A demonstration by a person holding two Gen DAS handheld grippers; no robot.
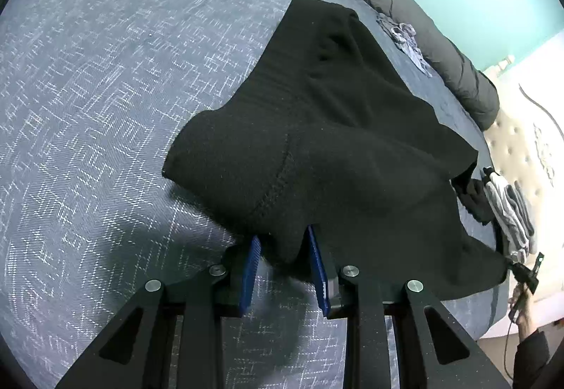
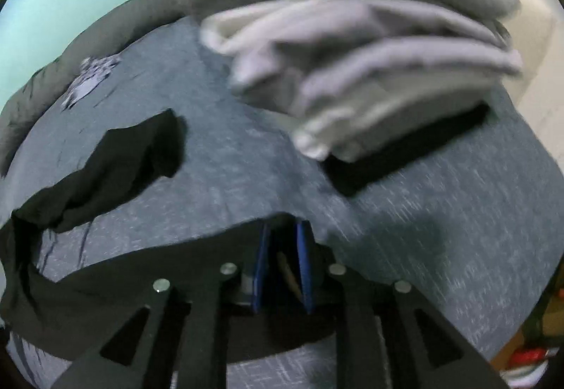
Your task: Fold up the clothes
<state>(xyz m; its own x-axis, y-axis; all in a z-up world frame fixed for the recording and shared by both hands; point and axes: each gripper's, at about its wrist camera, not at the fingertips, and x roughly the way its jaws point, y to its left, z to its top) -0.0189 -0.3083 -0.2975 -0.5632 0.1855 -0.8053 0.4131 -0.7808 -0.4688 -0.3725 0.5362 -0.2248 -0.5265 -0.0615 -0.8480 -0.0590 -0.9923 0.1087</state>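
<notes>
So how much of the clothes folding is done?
Some is done: a folded pile sits on the bed. The black garment is in hand, pinched by the left hand-held gripper and the right hand-held gripper. A small crumpled piece waits, unfolded.

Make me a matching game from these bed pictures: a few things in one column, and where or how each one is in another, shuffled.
Things:
1. black garment
2. folded pile
3. left gripper
4. dark duvet

States:
A. stacked, pale pieces over a black one
B. bunched along the bed's far edge
C. spread on the bed, one edge lifted
D. blue pads around a black cloth edge

Pairs: 1-C, 2-A, 3-D, 4-B
</notes>
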